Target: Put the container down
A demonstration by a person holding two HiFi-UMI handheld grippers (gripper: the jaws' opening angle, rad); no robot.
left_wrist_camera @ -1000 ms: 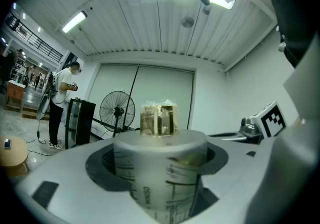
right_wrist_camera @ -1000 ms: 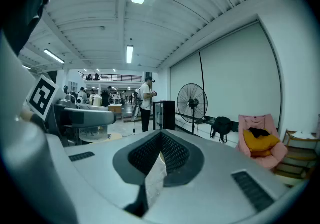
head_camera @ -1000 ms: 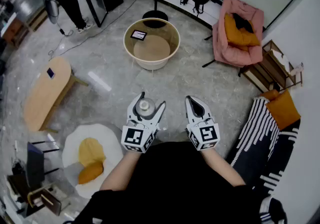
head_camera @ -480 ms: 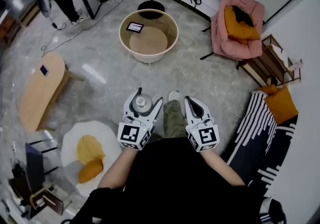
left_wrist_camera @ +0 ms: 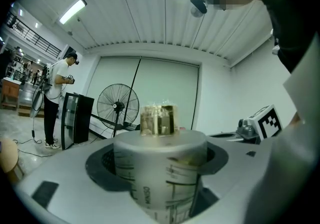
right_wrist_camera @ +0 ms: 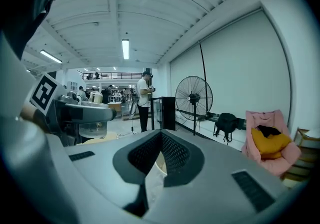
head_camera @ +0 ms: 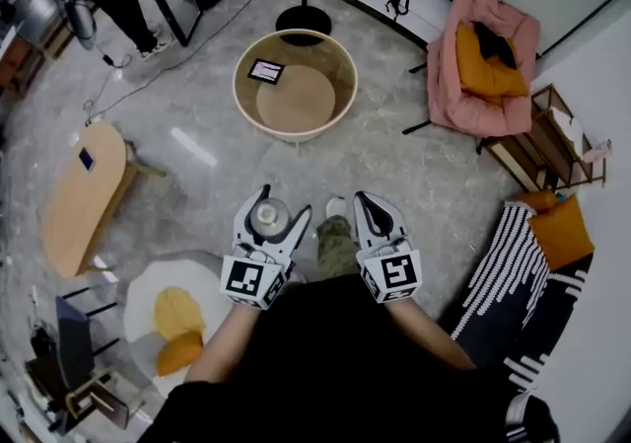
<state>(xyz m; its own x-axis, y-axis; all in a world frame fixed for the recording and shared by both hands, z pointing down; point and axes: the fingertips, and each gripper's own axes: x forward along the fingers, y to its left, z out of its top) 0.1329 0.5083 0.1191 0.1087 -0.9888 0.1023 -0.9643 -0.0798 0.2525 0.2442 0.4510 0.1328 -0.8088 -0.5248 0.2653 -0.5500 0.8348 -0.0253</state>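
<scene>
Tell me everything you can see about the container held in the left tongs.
The container is a small upright cylinder, seemingly translucent plastic, with dark printed measuring lines and lettering down its side. Its top looks flat and pale grey, with a smaller yellowish clear part rising from the middle. The left tongs are shut on its sides, holding it in the air in front of the person. Nothing else touches it; its contents cannot be made out.
</scene>
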